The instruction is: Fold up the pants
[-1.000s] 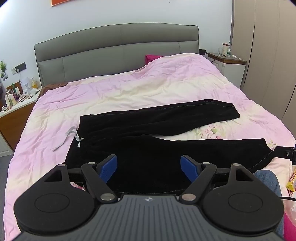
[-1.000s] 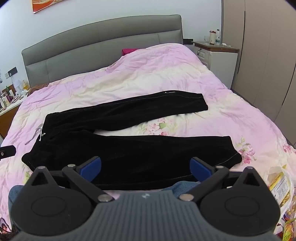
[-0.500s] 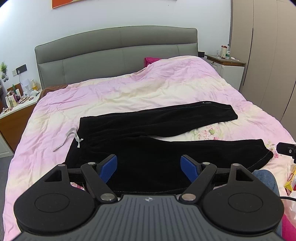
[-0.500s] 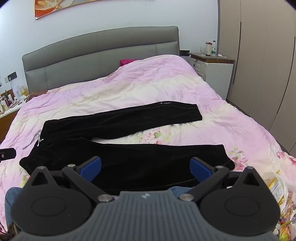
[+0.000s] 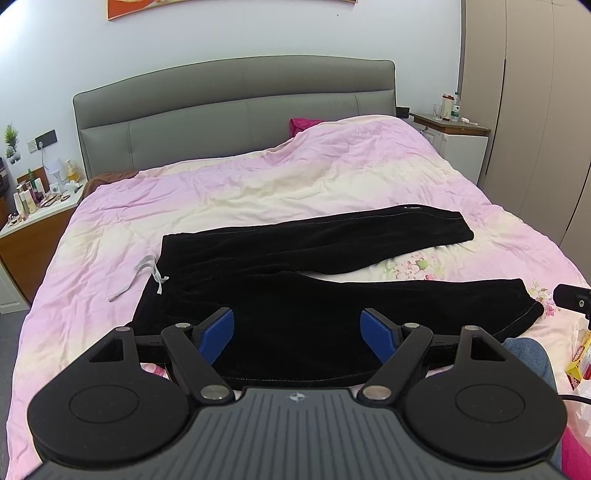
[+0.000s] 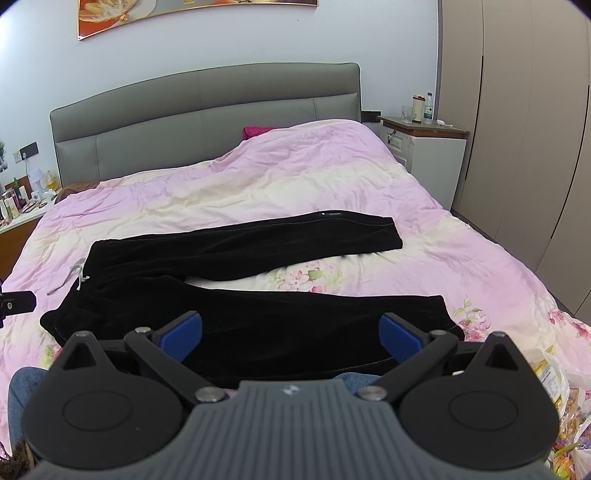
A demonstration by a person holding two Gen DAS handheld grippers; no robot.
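Left wrist view: left gripper [image 5: 297, 330] wide open over pants [image 5: 314, 295]. Right gripper [image 6: 291, 332] also wide, empty. Pinch near leg [image 6: 295, 317] cuff at 3 o'clock, waistband at 9, carry onto far leg [image 6: 258, 243].

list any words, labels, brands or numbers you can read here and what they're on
No text can be read in either view.
Emblem on the left tongs' grey housing: a small symbol, no letters.
Yellow packet at the bed's right edge: print too blurred.
Bottles on the nightstand: labels too small.
Wall picture: no legible writing.
Black pants: no visible label.
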